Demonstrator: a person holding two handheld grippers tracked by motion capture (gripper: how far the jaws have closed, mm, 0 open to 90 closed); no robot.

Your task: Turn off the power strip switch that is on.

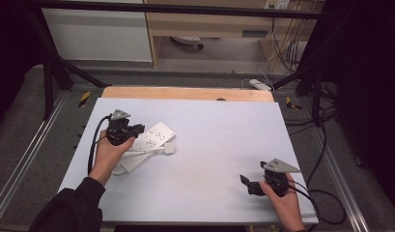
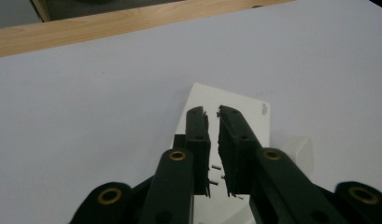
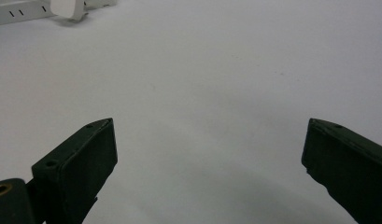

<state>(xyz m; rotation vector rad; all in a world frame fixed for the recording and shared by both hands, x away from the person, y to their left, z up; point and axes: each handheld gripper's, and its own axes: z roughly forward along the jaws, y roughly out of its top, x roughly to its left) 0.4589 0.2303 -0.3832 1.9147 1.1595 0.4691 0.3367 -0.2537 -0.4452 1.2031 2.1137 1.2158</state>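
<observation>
The white power strip point(image 1: 154, 137) lies at the left of the bench point(image 1: 219, 145), slanted, with its cord looped beside it and a white plug point(image 1: 169, 148) resting just off its near edge. The left tongs point(image 1: 132, 130) sit right over the strip's socket face. In the left gripper view they point(image 2: 213, 122) are drawn almost together, only a thin slit between the pads, and I can see nothing caught in that slit (the strip is far wider than the gap, so this looks like a press or a pin-down, not a pickup). My guess is that the hand is steadying the strip flat so it will not skid.

The right tongs point(image 1: 249, 184) wait near the front right edge, well apart from the strip, spread wide and empty point(image 3: 209, 154), probably kept ready for the plug.
</observation>
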